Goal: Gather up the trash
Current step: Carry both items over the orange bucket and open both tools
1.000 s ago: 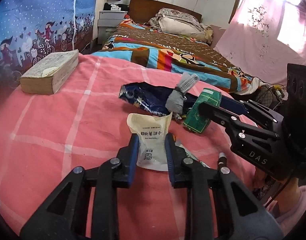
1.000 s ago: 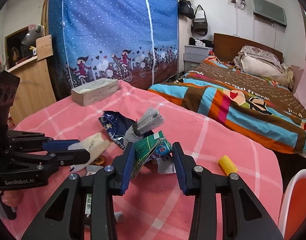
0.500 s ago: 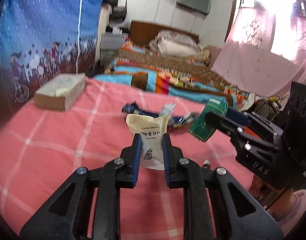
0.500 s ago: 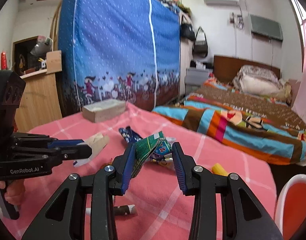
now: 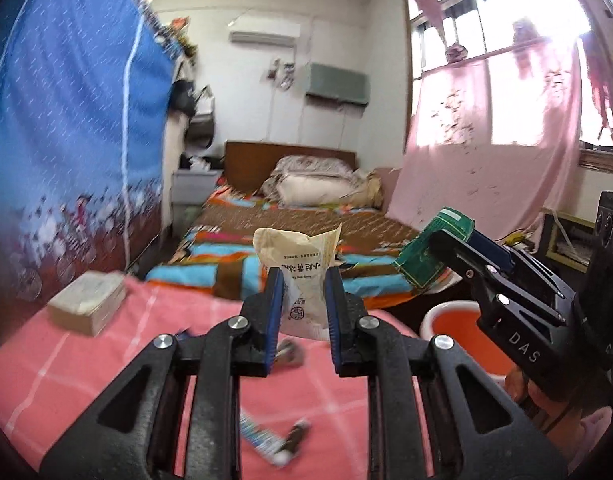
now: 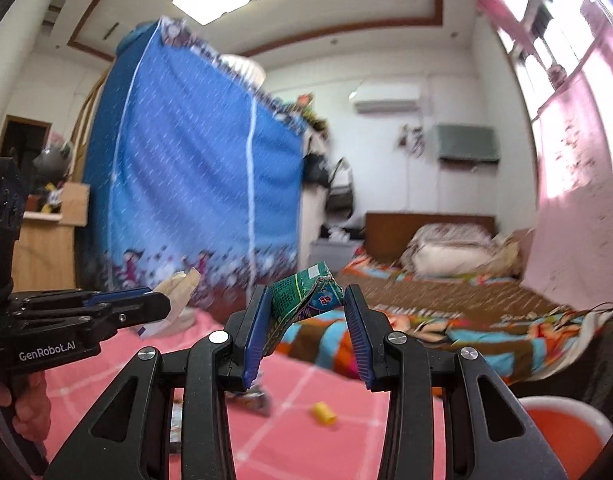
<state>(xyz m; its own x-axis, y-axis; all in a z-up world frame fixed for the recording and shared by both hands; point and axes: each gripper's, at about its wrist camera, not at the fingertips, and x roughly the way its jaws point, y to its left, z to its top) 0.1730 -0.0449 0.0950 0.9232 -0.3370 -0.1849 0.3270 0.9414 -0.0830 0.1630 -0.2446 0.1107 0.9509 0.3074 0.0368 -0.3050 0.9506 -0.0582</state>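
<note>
Left wrist: cream packet (image 5: pixel 304 276) gripped.

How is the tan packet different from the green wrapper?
The tan packet is pale, smooth and upright in the left gripper. The green wrapper is colourful, crumpled and tilted in the right gripper. Both are pinched, lifted above the pink tablecloth.

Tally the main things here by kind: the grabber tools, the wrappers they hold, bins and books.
grippers: 2, left gripper and right gripper
held wrappers: 2, cream packet and green wrapper
bin: 1
book: 1
total: 6
</note>
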